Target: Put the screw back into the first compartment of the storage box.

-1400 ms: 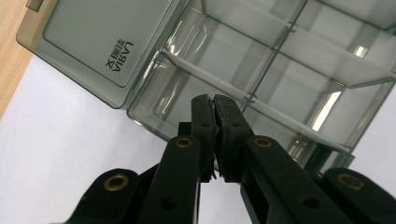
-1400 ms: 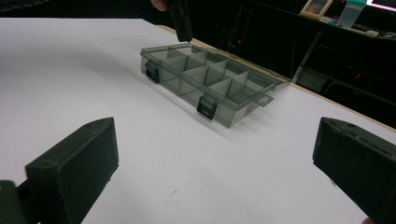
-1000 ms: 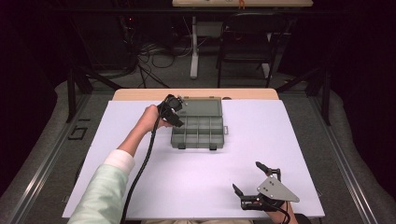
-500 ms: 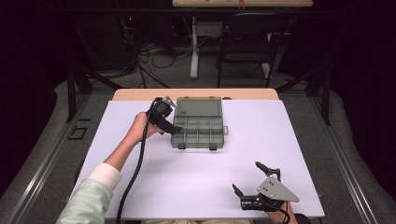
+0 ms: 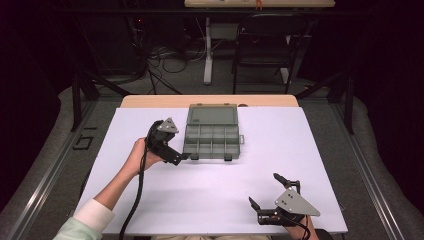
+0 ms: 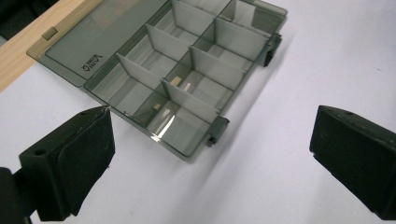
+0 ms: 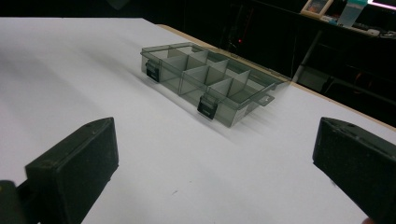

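Note:
A grey see-through organizer box (image 5: 212,142) lies at the back middle of the white table, its lid (image 5: 211,116) folded flat behind it and several divided compartments exposed. My left gripper (image 5: 176,146) hovers just off the box's front-left corner. Its jaws have just been opening and now stand wide with nothing between them. The left gripper view looks down on the box (image 6: 187,79) and its two front latches past that gripper (image 6: 212,135). My right gripper (image 5: 265,189) rests open near the front right edge. In the right gripper view (image 7: 217,135) the box (image 7: 210,84) lies well beyond the jaws.
The white sheet (image 5: 300,150) covers the table, with a wooden strip (image 5: 150,101) showing along the back edge. A black cable (image 5: 137,195) trails from the left gripper along the forearm. Beyond the table stand a chair (image 5: 262,45) and tangled floor cables.
My left gripper has drawn back from the lid's left edge, leftward and toward the person, and its jaws have spread wider. The box and the right gripper have stayed put.

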Motion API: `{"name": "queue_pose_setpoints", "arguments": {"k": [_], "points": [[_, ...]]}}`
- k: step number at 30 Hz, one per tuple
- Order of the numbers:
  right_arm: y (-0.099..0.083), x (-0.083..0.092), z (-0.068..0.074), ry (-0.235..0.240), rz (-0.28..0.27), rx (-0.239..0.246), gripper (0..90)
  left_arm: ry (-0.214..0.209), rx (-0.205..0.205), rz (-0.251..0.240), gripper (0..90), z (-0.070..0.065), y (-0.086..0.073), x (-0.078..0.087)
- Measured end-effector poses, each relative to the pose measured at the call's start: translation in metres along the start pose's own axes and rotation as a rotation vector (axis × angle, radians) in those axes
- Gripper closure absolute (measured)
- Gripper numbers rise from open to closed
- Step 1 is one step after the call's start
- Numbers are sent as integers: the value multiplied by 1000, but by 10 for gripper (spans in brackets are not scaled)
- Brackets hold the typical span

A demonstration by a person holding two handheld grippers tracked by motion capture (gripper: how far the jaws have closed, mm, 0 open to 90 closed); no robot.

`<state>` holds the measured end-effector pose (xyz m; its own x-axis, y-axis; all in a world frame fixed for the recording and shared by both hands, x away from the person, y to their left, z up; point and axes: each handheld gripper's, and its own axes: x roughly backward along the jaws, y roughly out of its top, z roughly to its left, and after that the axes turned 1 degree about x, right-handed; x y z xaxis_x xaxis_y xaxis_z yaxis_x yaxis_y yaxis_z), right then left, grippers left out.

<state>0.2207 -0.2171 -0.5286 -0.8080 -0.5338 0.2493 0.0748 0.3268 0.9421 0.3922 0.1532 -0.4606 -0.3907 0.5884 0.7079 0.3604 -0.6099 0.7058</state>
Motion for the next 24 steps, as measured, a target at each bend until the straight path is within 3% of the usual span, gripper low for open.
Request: {"name": "queue_pose_setpoints", "arguments": {"k": [2,3,4,5,9,16,24], "points": [[0,1,0,-2,8,1,0,3,-6,-13,0,-7,-6,5],[-1,-2,1,-10,-26,-6,0,4,-12,-16,0,-9,-9,7],[1,2,-1,14,23,0,0,3,-11,-27,0,-12,-13,9],[0,0,0,-1,0,-5,0,6,-8,-35,0,-15,-16,12],[0,0,0,1,0,-1,0,24,-4,-91,0,-25,-33,23],[0,-1,0,3,2,-1,0,45,26,-146,0,-38,-67,37],[0,0,0,3,9,1,0,82,63,-201,0,-50,-101,41]]}}
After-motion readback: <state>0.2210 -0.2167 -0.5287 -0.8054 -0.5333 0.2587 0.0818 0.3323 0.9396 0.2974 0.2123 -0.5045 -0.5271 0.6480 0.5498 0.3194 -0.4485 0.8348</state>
